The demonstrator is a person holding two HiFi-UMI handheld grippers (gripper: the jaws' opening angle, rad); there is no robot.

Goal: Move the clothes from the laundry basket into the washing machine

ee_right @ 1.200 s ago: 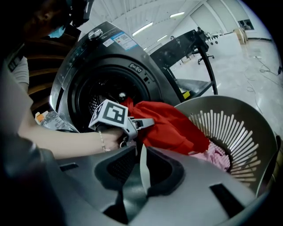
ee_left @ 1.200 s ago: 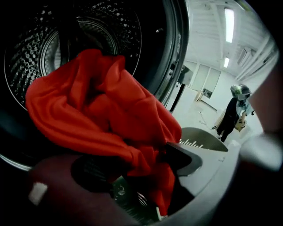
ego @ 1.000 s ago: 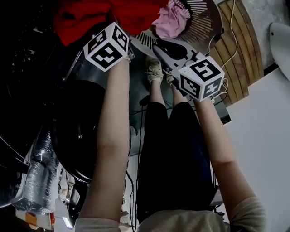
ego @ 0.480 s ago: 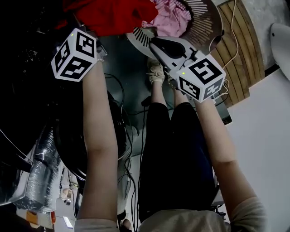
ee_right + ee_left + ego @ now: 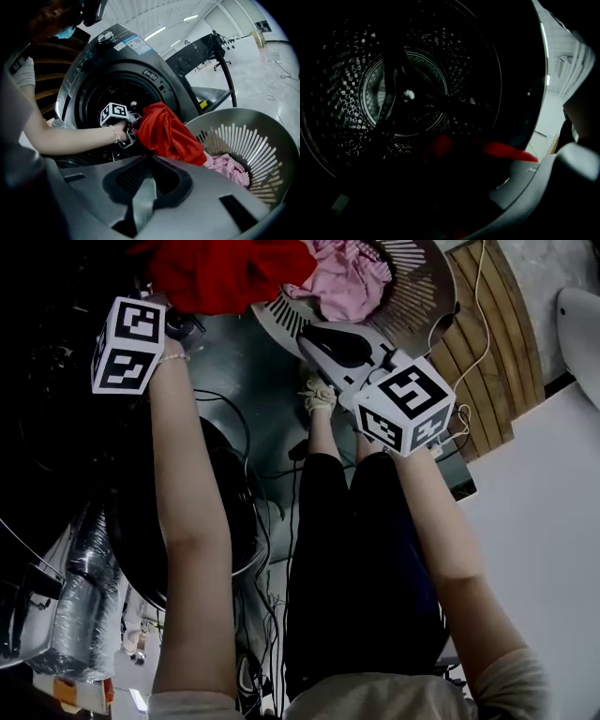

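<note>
The perforated shiny metal drum [image 5: 342, 84] is gleaming; the smooth red cloth garment [image 5: 166, 131] is draping softly; the crinkled pink cloth [image 5: 229, 168] is lying matt in the grey slotted plastic basket [image 5: 276, 136].

Clothing: pale beige short sleeves [image 5: 511, 681], black trousers [image 5: 361, 559], light beige sneakers [image 5: 319, 390], thin beaded bracelet [image 5: 171, 357] on left wrist.

Gear: left gripper [image 5: 185, 327], dark metal frame topped by white marker cube [image 5: 128, 345] printed with black square patterns. The right gripper [image 5: 144, 190] has smooth grey moulded shell with rectangular slots, black ribbed fingers [image 5: 176, 185] set in dark oval surround, and second marker cube [image 5: 405, 404], also white with black squares.
</note>
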